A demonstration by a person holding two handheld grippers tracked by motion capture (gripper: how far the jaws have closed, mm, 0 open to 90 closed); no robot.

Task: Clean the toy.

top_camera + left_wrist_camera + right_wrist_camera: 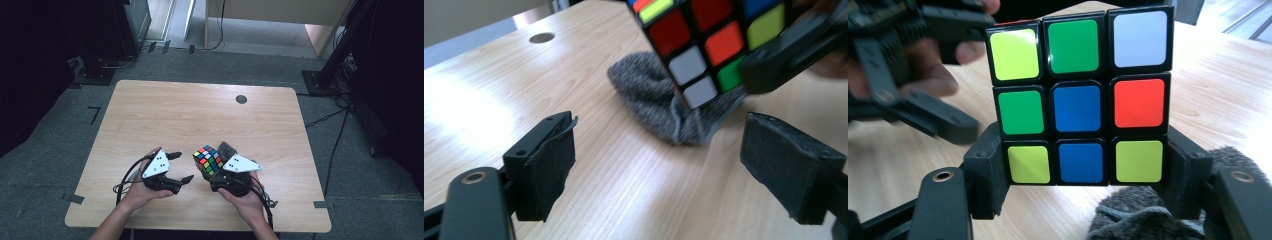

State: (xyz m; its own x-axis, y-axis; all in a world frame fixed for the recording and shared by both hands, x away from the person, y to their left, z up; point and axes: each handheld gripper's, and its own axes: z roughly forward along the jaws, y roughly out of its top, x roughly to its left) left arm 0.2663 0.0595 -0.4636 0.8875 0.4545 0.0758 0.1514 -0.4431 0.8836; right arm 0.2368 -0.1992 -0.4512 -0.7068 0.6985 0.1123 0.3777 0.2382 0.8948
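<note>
Right gripper [1075, 185] clamped on puzzle cube [1078, 100], lifted just above grey cloth [659, 102]. Left gripper [659, 165] hanging open and empty, just beside cube. Colours scrambled, so probably loads of turning left.

A light wooden table [165, 115] bears a grey fuzzy cloth [659, 105] and a dark round disc [241, 99].

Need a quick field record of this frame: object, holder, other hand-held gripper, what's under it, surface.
object: Rubik's cube, scrambled
holder: right hand-held gripper, pads clamped on the cube's bottom layer
cube position: lifted off the table
other: left hand-held gripper, jaws open, nothing between them, beside the cube
under cube: grey fuzzy cloth
surface: wooden table
</note>
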